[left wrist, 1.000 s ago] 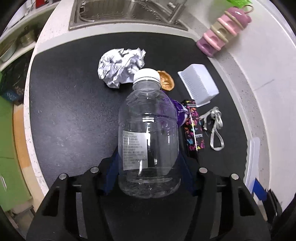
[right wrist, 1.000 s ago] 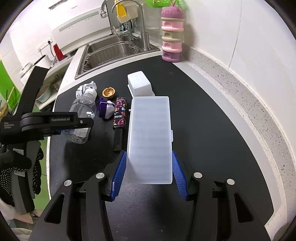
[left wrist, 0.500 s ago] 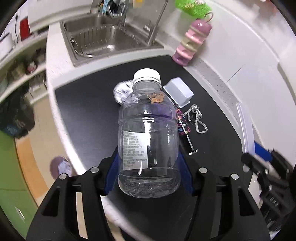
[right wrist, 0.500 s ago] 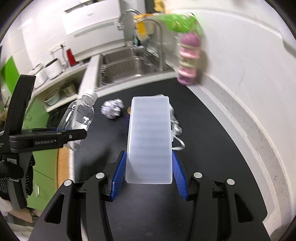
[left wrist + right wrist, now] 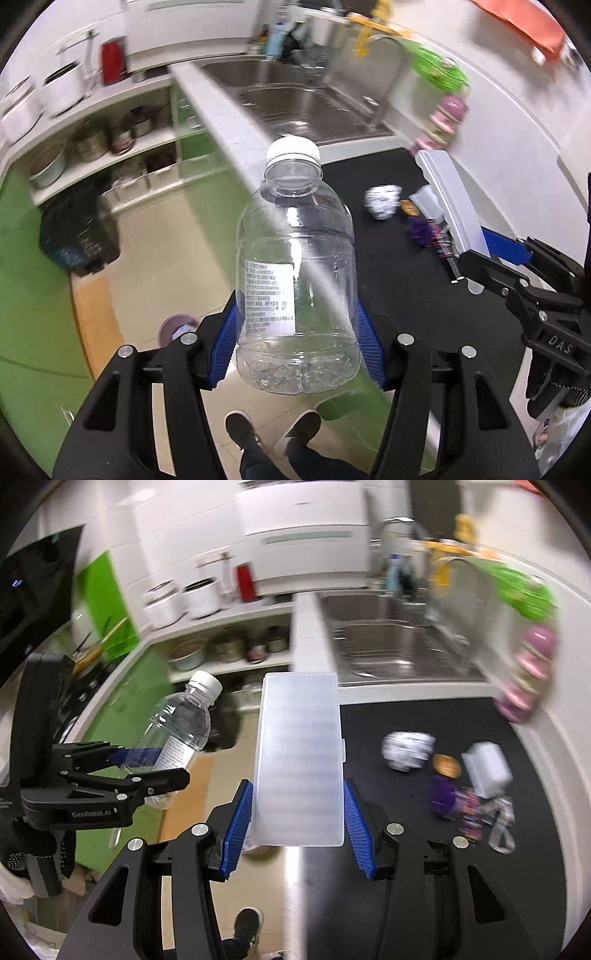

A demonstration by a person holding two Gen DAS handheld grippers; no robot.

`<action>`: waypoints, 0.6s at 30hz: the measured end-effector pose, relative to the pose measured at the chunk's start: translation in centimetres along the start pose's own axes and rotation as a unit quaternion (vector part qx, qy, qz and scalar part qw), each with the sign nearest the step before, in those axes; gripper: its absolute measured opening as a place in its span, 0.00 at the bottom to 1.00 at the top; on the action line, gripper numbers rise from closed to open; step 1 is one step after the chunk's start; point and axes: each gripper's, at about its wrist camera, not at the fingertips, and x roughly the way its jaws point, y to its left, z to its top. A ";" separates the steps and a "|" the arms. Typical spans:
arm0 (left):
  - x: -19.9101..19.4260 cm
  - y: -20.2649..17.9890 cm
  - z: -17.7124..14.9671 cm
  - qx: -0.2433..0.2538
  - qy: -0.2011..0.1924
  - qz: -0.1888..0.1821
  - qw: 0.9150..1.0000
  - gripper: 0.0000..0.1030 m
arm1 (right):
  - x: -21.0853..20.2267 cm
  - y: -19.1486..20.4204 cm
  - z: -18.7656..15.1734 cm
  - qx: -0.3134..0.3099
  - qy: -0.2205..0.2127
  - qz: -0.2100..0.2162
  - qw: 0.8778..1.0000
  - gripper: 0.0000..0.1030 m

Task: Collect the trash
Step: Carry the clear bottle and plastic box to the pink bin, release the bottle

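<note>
Left hand-held gripper and right hand-held gripper both clamped, held aloft.

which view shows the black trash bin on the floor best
The left wrist view. The black bin shows on the floor below the shelves, unobstructed though a little blurred. In the right wrist view only a dark sliver of it shows between the clear bottle and the translucent box.

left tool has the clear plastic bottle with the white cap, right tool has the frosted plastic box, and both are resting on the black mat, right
Not quite. The clear plastic bottle with the white cap in the left tool and the frosted plastic box in the right tool are both held in the air, past the counter edge over the floor; both wrist views show it.
</note>
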 end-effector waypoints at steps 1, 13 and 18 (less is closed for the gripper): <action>-0.2 1.3 -0.5 -0.007 0.002 0.004 1.000 0.57 | 1.2 1.4 0.4 -0.008 0.006 0.009 1.000 0.47; 9.1 20.8 -8.0 -0.106 0.080 0.043 0.990 0.56 | 20.0 10.6 -0.8 -0.050 0.102 0.063 0.992 0.46; 18.5 26.7 -11.2 -0.136 0.122 0.038 0.982 0.56 | 28.8 11.7 -4.4 -0.052 0.144 0.064 0.986 0.47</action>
